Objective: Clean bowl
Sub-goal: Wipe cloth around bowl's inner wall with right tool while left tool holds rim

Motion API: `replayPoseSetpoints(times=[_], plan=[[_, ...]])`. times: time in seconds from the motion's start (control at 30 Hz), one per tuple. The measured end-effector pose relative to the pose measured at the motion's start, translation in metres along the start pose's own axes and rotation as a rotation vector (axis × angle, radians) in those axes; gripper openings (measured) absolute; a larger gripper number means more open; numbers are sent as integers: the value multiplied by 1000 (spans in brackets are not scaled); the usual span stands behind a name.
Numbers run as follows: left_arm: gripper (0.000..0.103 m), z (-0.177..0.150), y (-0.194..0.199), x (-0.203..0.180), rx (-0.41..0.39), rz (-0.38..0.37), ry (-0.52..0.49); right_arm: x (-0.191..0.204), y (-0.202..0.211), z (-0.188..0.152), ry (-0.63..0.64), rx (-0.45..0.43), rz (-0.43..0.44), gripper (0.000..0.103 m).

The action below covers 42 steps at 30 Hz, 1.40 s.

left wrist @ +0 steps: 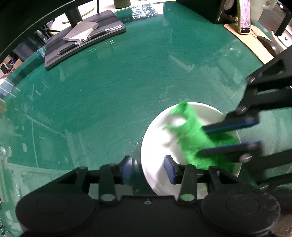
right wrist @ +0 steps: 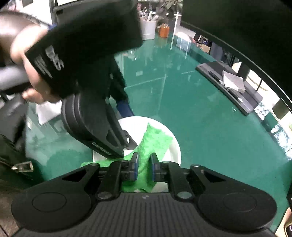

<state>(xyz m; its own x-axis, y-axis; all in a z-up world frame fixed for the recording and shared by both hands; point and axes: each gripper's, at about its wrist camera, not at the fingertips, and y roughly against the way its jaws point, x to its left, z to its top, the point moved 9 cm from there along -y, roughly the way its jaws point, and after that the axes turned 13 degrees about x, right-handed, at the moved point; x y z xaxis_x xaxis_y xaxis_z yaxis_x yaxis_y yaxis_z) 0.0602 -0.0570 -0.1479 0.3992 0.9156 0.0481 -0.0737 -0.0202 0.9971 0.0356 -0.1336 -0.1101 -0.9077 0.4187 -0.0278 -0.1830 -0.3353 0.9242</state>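
Bowl (left wrist: 158, 138) on the table (left wrist: 118, 87), toward the near right in the left wrist view. Cloth (left wrist: 193, 138) in the bowl, spilling over its right rim. Left gripper (left wrist: 148, 168) astride the bowl's near left rim, one finger outside, one inside, neither pad pressing the wall. Right gripper (left wrist: 217, 138) entering from the right, above the bowl, clamped on the cloth. Laptop (left wrist: 82, 43) far back left on the table, with a notebook (left wrist: 80, 31) and a pen (left wrist: 80, 46) on top. Speaker (left wrist: 219, 11) and phone (left wrist: 244, 16) at the far right edge.
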Motion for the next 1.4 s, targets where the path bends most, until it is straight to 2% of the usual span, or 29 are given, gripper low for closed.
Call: replayPoseSetpoints(times=[0.1, 0.17, 0.27, 0.3, 0.37, 0.47, 0.57, 0.6, 0.63, 0.7, 0.77, 0.83, 0.93, 1.0, 1.07, 1.2, 1.27, 1.4], plan=[[44, 1, 0, 0, -2, 3, -4, -1, -3, -5, 7, 23, -7, 17], [46, 1, 0, 0, -3, 2, -1, 5, -7, -2, 25, 18, -22, 39], [48, 1, 0, 1, -4, 5, 2, 11, 2, -2, 66, 2, -92, 39], [48, 1, 0, 1, -4, 8, -2, 12, 7, -1, 87, 0, -150, 39], [48, 2, 0, 0, -4, 13, -11, 20, 8, -6, 137, 38, -114, 28], [49, 3, 1, 0, -3, 21, -22, 30, -3, -12, 213, 106, -89, 28], [50, 2, 1, 1, -5, 19, -22, 33, -15, -10, 208, 129, -45, 26], [50, 2, 1, 2, -5, 17, -20, 34, -22, -9, 209, 149, -45, 24], [50, 2, 1, 3, -6, 19, -18, 33, -25, -9, 209, 156, -61, 15], [51, 1, 1, 4, -10, 23, -17, 30, -29, -7, 209, 165, -97, 11], [52, 1, 0, 5, -11, 19, -12, 28, -32, -5, 209, 174, -134, 3], [54, 2, 0, 4, -10, 19, -15, 22, -31, -5, 187, 185, -165, 3], [58, 3, 0, 4, -10, 40, -34, 26, -30, -11, 172, 249, -83, 3], [60, 3, 0, 5, -8, 42, -38, 32, -18, -12, 235, 204, -75, 6], [61, 3, 0, 6, -8, 41, -37, 36, -7, -12, 293, 150, -84, 22], [63, 3, -1, 6, -9, 45, -38, 34, 5, -16, 369, 70, -87, 22], [63, 3, -1, 6, -10, 44, -35, 35, -1, -13, 392, 67, -74, 24], [64, 3, -1, 6, -13, 43, -31, 37, -12, -8, 439, 74, -48, 43]])
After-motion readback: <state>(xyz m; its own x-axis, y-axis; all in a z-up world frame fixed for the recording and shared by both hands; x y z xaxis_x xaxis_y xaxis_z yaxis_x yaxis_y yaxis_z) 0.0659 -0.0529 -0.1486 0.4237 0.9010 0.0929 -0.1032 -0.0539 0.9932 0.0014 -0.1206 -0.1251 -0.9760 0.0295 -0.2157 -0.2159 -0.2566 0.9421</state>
